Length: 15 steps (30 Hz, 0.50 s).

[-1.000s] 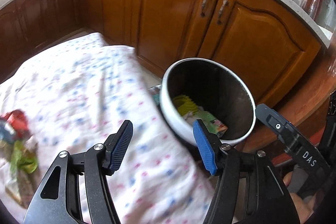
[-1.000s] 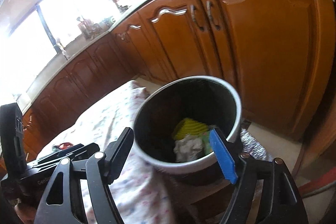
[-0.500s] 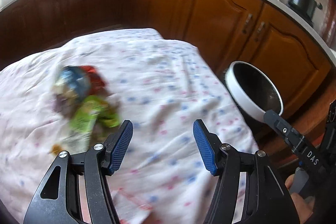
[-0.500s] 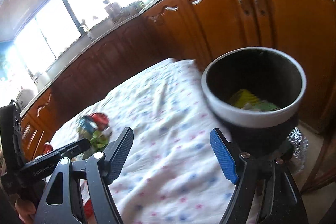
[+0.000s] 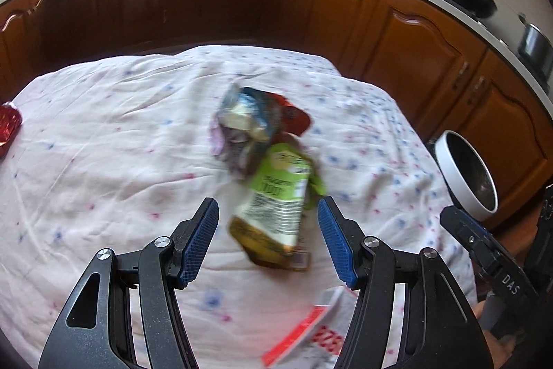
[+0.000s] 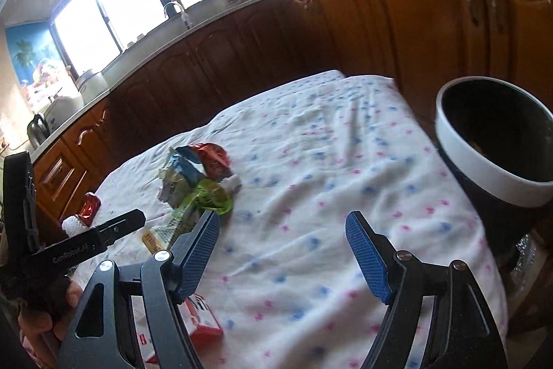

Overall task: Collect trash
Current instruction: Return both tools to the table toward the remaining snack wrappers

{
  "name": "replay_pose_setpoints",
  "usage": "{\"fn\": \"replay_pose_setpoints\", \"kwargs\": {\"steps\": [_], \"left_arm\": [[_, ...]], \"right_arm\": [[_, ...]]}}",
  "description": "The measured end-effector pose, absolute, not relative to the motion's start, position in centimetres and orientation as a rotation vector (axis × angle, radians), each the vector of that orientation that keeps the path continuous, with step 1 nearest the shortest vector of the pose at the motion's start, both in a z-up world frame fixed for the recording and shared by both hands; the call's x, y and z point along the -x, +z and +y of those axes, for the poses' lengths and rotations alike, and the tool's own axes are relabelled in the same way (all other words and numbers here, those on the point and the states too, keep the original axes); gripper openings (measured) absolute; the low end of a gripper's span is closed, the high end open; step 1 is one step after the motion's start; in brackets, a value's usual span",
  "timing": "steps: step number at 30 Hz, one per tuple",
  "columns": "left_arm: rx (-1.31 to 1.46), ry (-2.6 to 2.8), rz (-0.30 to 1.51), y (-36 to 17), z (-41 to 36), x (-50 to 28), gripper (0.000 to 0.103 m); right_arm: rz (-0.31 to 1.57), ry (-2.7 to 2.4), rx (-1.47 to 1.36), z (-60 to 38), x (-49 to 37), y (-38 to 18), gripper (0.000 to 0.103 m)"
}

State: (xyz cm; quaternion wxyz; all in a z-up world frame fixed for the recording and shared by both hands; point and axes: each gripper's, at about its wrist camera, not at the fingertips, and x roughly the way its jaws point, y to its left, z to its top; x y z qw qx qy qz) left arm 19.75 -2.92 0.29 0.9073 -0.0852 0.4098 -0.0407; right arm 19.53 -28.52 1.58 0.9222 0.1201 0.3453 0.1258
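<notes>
Where wrappers (image 5: 266, 161) lie, dotted tablecloth (image 5: 103, 140).

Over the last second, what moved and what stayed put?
Both grippers swung away from the bin toward the table. The left gripper now hovers open with the green wrapper between its fingers, nothing grasped. The right gripper is open over the cloth, bin now at its right. The wrappers and the bin's trash look unmoved.

Motion blur smears the print on the green wrapper (image 5: 280, 196). The red-and-white packet (image 5: 304, 334) is cut off by the left view's bottom edge. The bin (image 6: 497, 140) runs past the right view's edge, its contents hidden.
</notes>
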Motion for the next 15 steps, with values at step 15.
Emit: {"fn": "replay_pose_setpoints", "kwargs": {"steps": [15], "left_arm": [[0.196, -0.013, 0.881, -1.2, 0.7, -22.6, 0.061]], "right_arm": [[0.759, 0.343, -0.15, -24.3, -24.0, 1.4, 0.077]]}}
